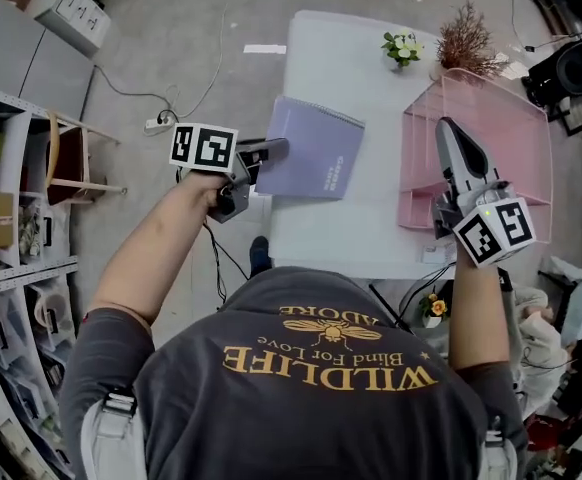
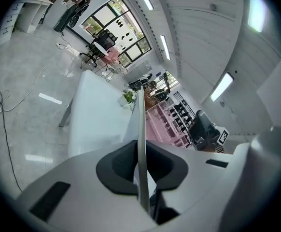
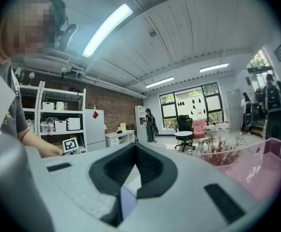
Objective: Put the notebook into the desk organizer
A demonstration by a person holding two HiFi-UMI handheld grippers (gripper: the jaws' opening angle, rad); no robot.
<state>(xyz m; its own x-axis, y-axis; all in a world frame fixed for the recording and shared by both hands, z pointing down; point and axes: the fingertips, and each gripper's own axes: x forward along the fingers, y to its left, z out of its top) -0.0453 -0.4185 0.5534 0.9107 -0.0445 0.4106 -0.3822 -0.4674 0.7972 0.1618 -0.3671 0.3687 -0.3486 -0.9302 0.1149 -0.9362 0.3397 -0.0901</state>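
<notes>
A purple spiral notebook (image 1: 316, 150) lies slightly tilted over the left part of the white table (image 1: 336, 63). My left gripper (image 1: 274, 150) is shut on its left edge. In the left gripper view the notebook (image 2: 140, 124) runs edge-on as a thin line between the dark pads (image 2: 119, 170). The pink desk organizer (image 1: 491, 133) stands on the table's right side, also seen as pink compartments (image 2: 162, 124) from the left gripper. My right gripper (image 1: 449, 133) hovers above the organizer's front left part with its jaws together and nothing held.
A small pot of white flowers (image 1: 403, 48) and a dried reddish plant (image 1: 466, 36) stand at the table's far edge. Metal shelves (image 1: 11, 218) line the left side. A power strip (image 1: 159, 123) and cables lie on the floor left of the table.
</notes>
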